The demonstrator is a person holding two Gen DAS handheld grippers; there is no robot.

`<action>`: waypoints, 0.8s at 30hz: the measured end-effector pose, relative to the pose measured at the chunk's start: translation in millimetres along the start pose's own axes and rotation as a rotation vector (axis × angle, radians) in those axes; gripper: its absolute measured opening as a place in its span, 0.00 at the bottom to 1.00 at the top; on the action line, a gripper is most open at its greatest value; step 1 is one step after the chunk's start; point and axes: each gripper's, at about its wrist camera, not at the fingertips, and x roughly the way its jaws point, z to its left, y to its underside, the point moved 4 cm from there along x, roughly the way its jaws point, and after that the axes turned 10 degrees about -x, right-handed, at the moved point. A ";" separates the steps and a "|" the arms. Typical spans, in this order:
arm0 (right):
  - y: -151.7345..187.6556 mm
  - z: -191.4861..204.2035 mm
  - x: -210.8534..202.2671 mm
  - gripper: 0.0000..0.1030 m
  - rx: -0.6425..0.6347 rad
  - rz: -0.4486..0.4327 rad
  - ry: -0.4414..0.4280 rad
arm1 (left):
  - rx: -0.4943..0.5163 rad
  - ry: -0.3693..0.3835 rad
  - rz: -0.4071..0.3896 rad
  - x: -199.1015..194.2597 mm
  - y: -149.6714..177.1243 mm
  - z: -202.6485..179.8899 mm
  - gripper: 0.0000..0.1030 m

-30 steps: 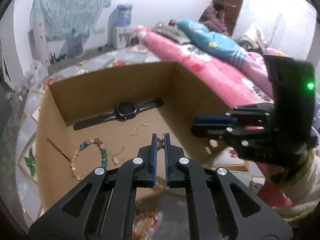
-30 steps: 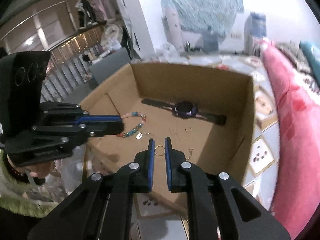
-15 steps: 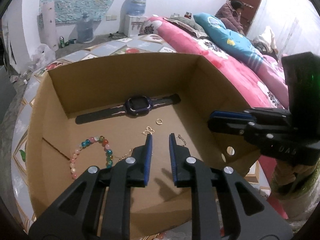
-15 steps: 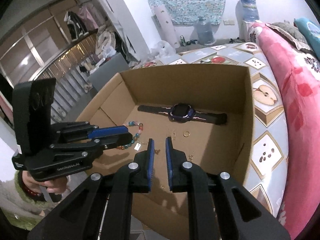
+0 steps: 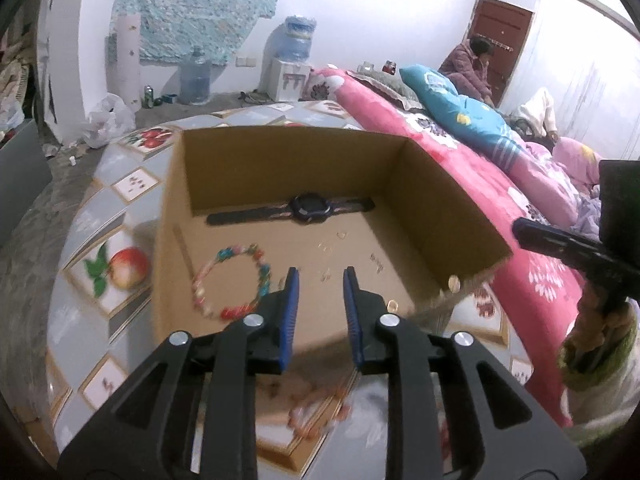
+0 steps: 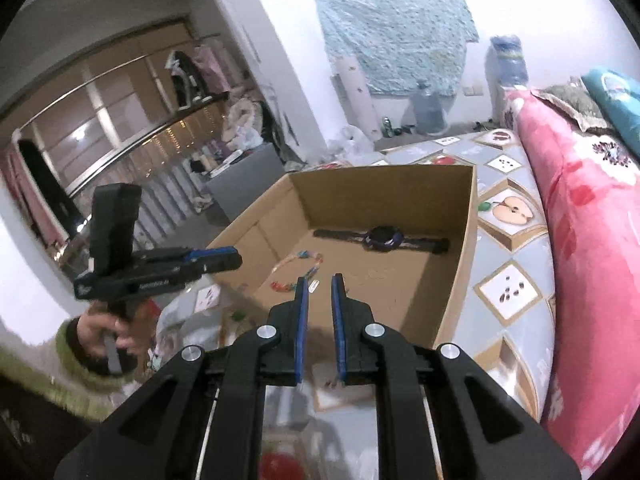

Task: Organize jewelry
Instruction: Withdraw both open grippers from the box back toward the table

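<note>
An open cardboard box (image 5: 440, 184) stands on the fruit-patterned table. On its floor lie a dark watch (image 5: 310, 208), a coloured bead bracelet (image 5: 232, 280) and a few small gold pieces (image 5: 342, 235). My left gripper (image 5: 321, 276) hangs before the box's near wall, its jaws opening with nothing between them. The right wrist view shows the same box (image 6: 460, 260), watch (image 6: 382, 238) and bracelet (image 6: 296, 268). My right gripper (image 6: 320, 280) is over the near edge, its jaws a narrow gap apart and empty. A blurred pink bead string (image 5: 316, 412) lies on the table under the left gripper.
A pink quilt (image 5: 500, 200) and blue pillow (image 5: 460, 112) lie right of the table. A person (image 5: 472, 64) sits by the far door. Water bottles (image 5: 195, 80) and a dispenser (image 5: 294, 64) stand by the back wall. A grey cabinet (image 6: 248, 176) stands to the left.
Both grippers have pulled back from inside the box to its near edge. The left jaws have spread apart, and the small gold piece seen between them is gone.
</note>
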 end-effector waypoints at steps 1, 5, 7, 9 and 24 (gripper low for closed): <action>4.4 3.4 -2.5 0.12 -0.002 0.003 -0.008 | 0.000 -0.002 -0.005 -6.6 7.4 3.2 0.22; 33.4 20.0 1.3 0.27 0.029 0.049 -0.053 | 0.033 0.014 -0.044 -30.0 27.3 0.3 0.31; 46.6 28.0 9.7 0.27 0.033 0.082 -0.056 | 0.054 0.022 -0.046 -35.2 37.6 -3.5 0.31; 57.4 31.7 18.6 0.27 0.049 0.105 -0.064 | 0.062 0.041 -0.020 -35.2 50.2 -7.5 0.31; 98.1 44.1 93.5 0.27 0.004 0.253 0.114 | 0.195 -0.119 0.126 22.2 109.8 -15.8 0.31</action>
